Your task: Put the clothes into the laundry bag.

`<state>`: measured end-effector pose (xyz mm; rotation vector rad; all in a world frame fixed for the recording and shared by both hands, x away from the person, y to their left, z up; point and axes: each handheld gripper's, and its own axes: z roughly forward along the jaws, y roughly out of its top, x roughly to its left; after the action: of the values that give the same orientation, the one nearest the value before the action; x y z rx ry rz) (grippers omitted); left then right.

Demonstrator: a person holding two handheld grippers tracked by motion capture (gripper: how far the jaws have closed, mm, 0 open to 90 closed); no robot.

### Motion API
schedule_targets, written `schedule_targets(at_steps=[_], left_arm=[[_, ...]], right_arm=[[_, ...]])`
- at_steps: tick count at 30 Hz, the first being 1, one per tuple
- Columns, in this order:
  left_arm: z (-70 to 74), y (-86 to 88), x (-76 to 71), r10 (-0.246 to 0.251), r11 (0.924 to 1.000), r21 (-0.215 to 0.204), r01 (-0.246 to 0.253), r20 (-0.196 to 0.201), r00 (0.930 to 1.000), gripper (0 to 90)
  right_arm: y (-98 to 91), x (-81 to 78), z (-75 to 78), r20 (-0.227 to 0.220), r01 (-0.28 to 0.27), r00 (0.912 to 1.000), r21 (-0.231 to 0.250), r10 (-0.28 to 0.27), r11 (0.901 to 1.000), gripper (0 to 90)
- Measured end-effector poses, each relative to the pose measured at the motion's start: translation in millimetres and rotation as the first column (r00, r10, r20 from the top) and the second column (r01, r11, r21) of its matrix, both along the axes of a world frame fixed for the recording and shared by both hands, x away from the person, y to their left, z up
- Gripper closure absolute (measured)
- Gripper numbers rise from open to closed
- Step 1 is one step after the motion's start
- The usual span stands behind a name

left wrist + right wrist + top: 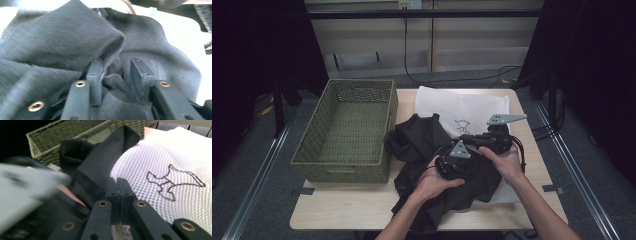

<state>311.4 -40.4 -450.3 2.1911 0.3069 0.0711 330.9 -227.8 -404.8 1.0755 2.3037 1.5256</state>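
I see bare table (362, 210) along the near edge, while the basket (346, 131) blocks the left and black cloth (422, 145) heaps mid-table against the white mesh bag (472, 107).

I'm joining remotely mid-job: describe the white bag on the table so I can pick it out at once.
Start from the green wicker basket on the left half of the table. To its right lies a crumpled black garment, and the white mesh bag lies flat past that, toward the table's far right corner. It is the only white, netted item, with a small dark outline drawing stitched on it.
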Motion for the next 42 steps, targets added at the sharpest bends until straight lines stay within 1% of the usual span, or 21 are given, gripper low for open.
schedule_targets(at_steps=[2, 5, 6, 8, 9, 10, 11, 13, 14, 16, 17, 19, 21, 22, 23, 26, 29, 30, 34, 38, 42], left_arm=[[9.5, 12.2, -5.7, -0.021, 0.9990, -0.041, 0.021, -0.018, 0.9996, 48.3], [27.2, 34.5, -11.6, -0.010, 0.9939, -0.110, 0.011, 0.011, 0.9999, 41.8], [34.1, 43.9, -11.5, 0.011, 0.9905, -0.137, -0.008, 0.020, 0.9997, 39.1], [45.9, 64.7, -3.9, 0.096, 0.9867, -0.137, -0.088, 0.051, 0.9940, 34.8], [47.5, 73.6, 3.0, 0.138, 0.9815, -0.141, -0.129, 0.054, 0.9889, 32.4], [47.4, 81.4, 9.9, 0.197, 0.9738, -0.128, -0.188, 0.060, 0.9786, 27.4], [45.4, 88.4, 17.1, 0.242, 0.9636, -0.129, -0.234, 0.051, 0.9689, 22.7], [37.4, 94.8, 28.4, 0.293, 0.9500, -0.126, -0.286, 0.047, 0.9549, 18.0], [28.5, 94.9, 37.1, 0.312, 0.9451, -0.109, -0.308, 0.021, 0.9498, 14.1], [15.8, 90.2, 45.7, 0.310, 0.9494, -0.053, -0.310, -0.009, 0.9508, 4.5], [5.7, 85.8, 49.7, 0.312, 0.9496, -0.028, -0.312, -0.016, 0.9500, 4.3], [-8.5, 80.9, 52.8, 0.299, 0.9540, -0.013, -0.300, -0.034, 0.9537, 0.6], [-17.5, 79.0, 53.2, 0.307, 0.9517, 0.022, -0.306, -0.030, 0.9513, 0.2], [-22.2, 79.4, 54.4, 0.307, 0.9516, 0.020, -0.307, -0.047, 0.9505, 0.4], [-26.1, 80.4, 55.6, 0.299, 0.9542, 0.036, -0.297, -0.085, 0.9505, 5.2], [-25.8, 85.6, 53.4, 0.289, 0.9546, 0.094, -0.283, -0.060, 0.9555, 42.3], [-22.7, 90.1, 51.2, 0.303, 0.9518, 0.070, -0.299, -0.057, 0.9514, 67.0], [-20.9, 90.7, 50.0, 0.302, 0.9526, 0.053, -0.299, -0.061, 0.9513, 70.4], [-1.9, 88.7, 36.5, 0.295, 0.9555, -0.006, -0.295, -0.020, 0.9554, 74.6], [20.3, 80.5, 25.4, 0.238, 0.9704, -0.047, -0.237, 0.018, 0.9711, 76.1], [32.2, 64.5, 16.9, 0.200, 0.9796, -0.028, -0.199, 0.063, 0.9777, 77.0]], right_arm=[[0.2, 1.0, -2.6, -0.004, 0.001, 1.0000, -0.005, -0.002, 1.0000, 89.0], [-0.5, 0.9, -3.6, -0.004, 0.005, 1.0000, -0.013, -0.005, 0.9999, 89.0], [-1.1, 1.0, -4.0, -0.003, 0.005, 1.0000, -0.013, -0.005, 0.9999, 89.0], [-2.1, 0.8, -4.3, -0.006, 0.012, 0.9999, -0.012, -0.012, 0.9999, 89.0], [-2.0, 0.4, -4.0, -0.006, 0.012, 0.9999, -0.011, -0.012, 0.9999, 89.0], [-1.8, 0.1, -3.6, -0.003, 0.014, 0.9999, -0.014, -0.015, 0.9998, 89.0], [-1.6, -0.1, -3.5, -0.003, 0.013, 0.9999, -0.015, -0.013, 0.9998, 89.0], [-2.0, 0.2, -3.7, -0.003, 0.013, 0.9999, -0.015, -0.013, 0.9998, 89.0], [-2.4, 0.9, -4.1, -0.004, 0.009, 1.0000, -0.014, -0.009, 0.9999, 89.0], [-2.9, 1.9, -4.6, -0.007, 0.009, 0.9999, -0.010, -0.009, 0.9999, 89.0], [-2.8, 2.0, -4.6, -0.007, 0.008, 0.9999, -0.011, -0.008, 0.9999, 89.0], [-2.8, 1.5, -4.3, -0.007, 0.011, 0.9999, -0.012, -0.011, 0.9999, 89.0], [-2.1, 0.7, -4.2, -0.005, 0.008, 0.9999, -0.017, -0.008, 0.9998, 89.0], [-1.8, 0.6, -4.3, -0.004, 0.007, 1.0000, -0.019, -0.007, 0.9998, 89.0], [-0.9, 0.4, -4.6, -0.006, 0.008, 0.9999, -0.024, -0.008, 0.9997, 89.0], [1.6, 0.9, -6.1, -0.006, 0.005, 1.0000, -0.038, -0.005, 0.9993, 89.0], [2.8, 1.5, -6.8, -0.011, 0.007, 0.9999, -0.038, -0.008, 0.9992, 89.0], [2.8, 1.7, -6.8, -0.010, 0.009, 0.9999, -0.038, -0.009, 0.9992, 89.0], [1.1, 2.6, -5.5, -0.005, 0.019, 0.9998, -0.030, -0.019, 0.9994, 88.9], [1.9, 3.7, -6.1, -0.005, 0.027, 0.9996, -0.028, -0.027, 0.9992, 88.9], [6.3, 4.1, -5.9, 0.003, 0.028, 0.9996, -0.025, -0.028, 0.9993, 89.0]])
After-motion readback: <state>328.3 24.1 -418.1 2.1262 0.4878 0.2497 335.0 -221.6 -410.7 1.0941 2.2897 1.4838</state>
